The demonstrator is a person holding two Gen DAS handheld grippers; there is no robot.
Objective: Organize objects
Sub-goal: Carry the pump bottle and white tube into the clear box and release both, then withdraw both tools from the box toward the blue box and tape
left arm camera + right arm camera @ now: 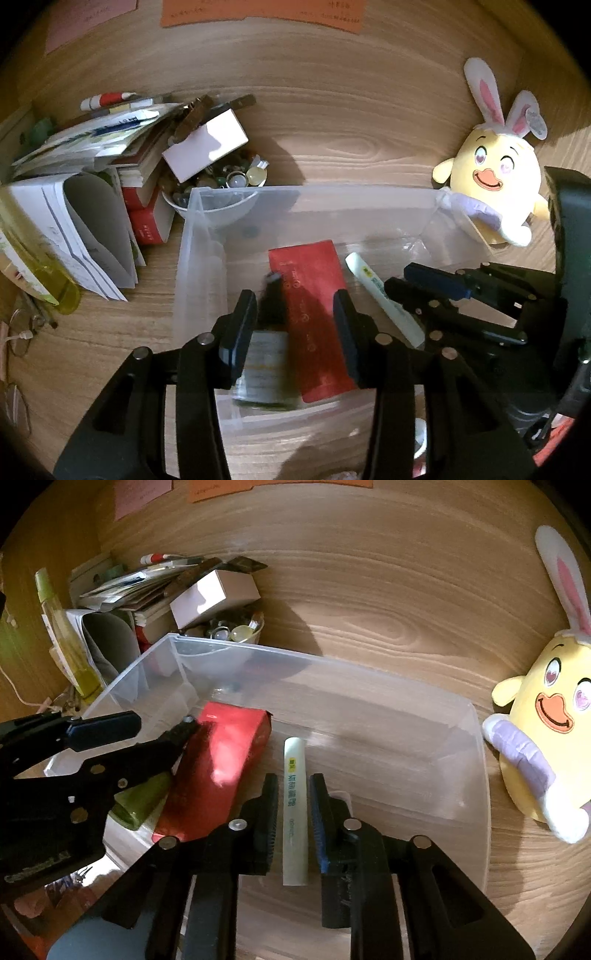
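A clear plastic bin stands on the wooden desk. In it lie a red packet, a pale green tube and a dark green bottle. My left gripper is open over the bin; the blurred bottle lies between its fingers, touching neither. My right gripper is open, its fingers on either side of the tube with small gaps. In the left wrist view the right gripper shows at the right.
A yellow plush duck with rabbit ears leans at the bin's right. A pile of books, papers and a white box, a bowl of trinkets and a yellow-green bottle crowd the left. Glasses lie at the far left.
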